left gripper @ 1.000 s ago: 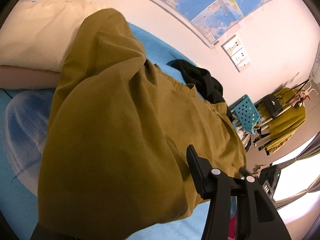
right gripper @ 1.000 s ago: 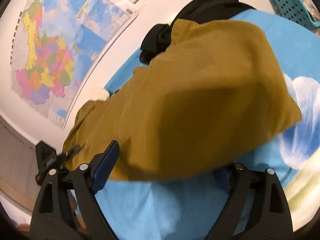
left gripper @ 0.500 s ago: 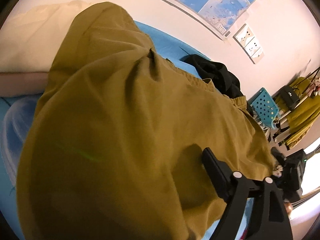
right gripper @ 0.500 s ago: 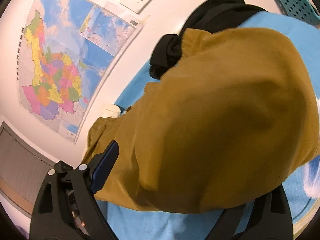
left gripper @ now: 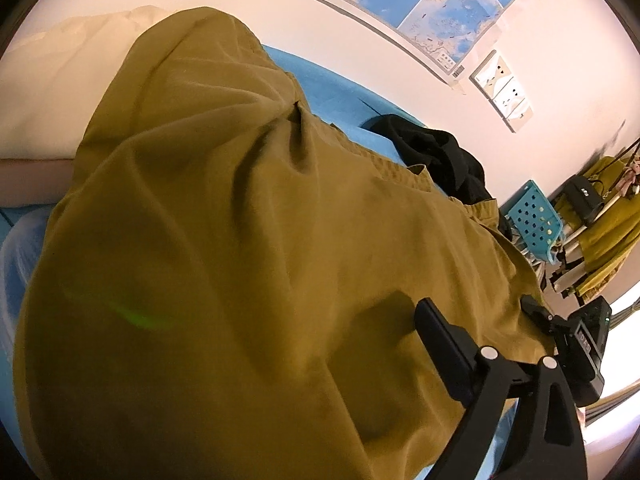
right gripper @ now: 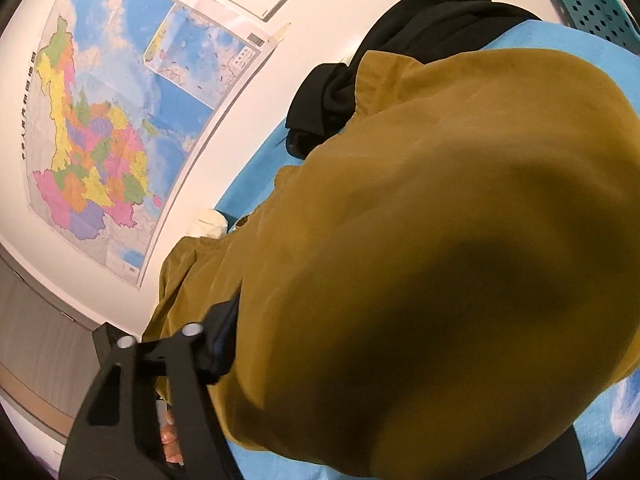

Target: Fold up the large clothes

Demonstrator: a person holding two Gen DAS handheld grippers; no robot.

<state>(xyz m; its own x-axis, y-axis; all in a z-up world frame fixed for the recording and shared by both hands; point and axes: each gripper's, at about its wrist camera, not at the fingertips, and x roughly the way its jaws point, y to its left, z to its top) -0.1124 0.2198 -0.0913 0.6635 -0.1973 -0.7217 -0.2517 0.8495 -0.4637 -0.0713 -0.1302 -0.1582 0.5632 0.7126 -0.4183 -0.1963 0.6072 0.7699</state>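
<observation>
garment: mustard-brown trousers (left gripper: 256,264) spread over the blue bedsheet (left gripper: 332,92), filling the space right ahead of both tools
left gripper (left gripper: 280,380): jaws opening, cloth lies between them, nothing pinched
right gripper (right gripper: 400,360): jaws closing around a bulge of fabric, can't see it clamped yet
step: looks like regrasping for the next fold
next: right needs a firm pinch before lifting
</observation>
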